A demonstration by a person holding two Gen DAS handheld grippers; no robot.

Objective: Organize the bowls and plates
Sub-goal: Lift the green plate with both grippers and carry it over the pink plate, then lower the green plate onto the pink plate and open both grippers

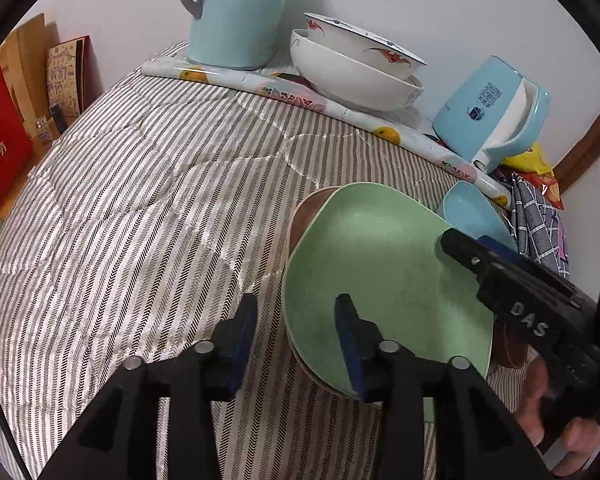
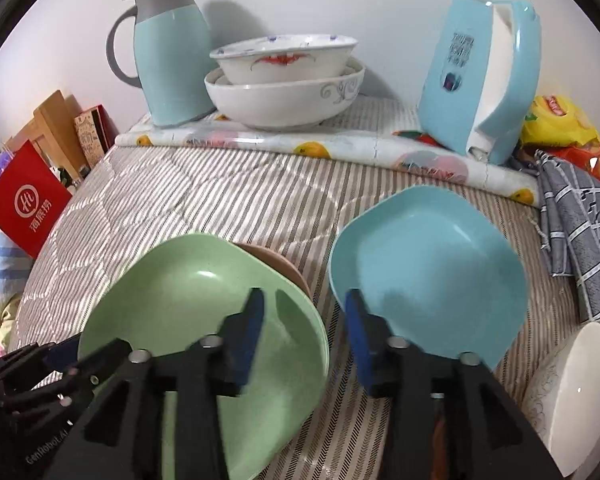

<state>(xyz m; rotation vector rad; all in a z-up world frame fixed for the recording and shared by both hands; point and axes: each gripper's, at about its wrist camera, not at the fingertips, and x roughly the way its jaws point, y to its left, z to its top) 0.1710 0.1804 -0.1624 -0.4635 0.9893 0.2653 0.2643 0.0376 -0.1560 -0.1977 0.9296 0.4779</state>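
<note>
The work surface is a striped quilted cover (image 2: 220, 200). Along its far edge lies a fruit-printed mat (image 2: 340, 148). A pale blue-green thermal jug (image 2: 172, 60) with a grey handle stands upright on the left part of the mat. A light blue and white appliance (image 2: 484, 80) (printed code on its face) stands on the right part. Beside the appliance lie a yellow snack bag (image 2: 560, 120) and a grey checked cloth (image 2: 580, 232). Off the left edge stands a red paper bag (image 2: 28, 204), with a patterned box (image 2: 92, 136) behind it.
</note>
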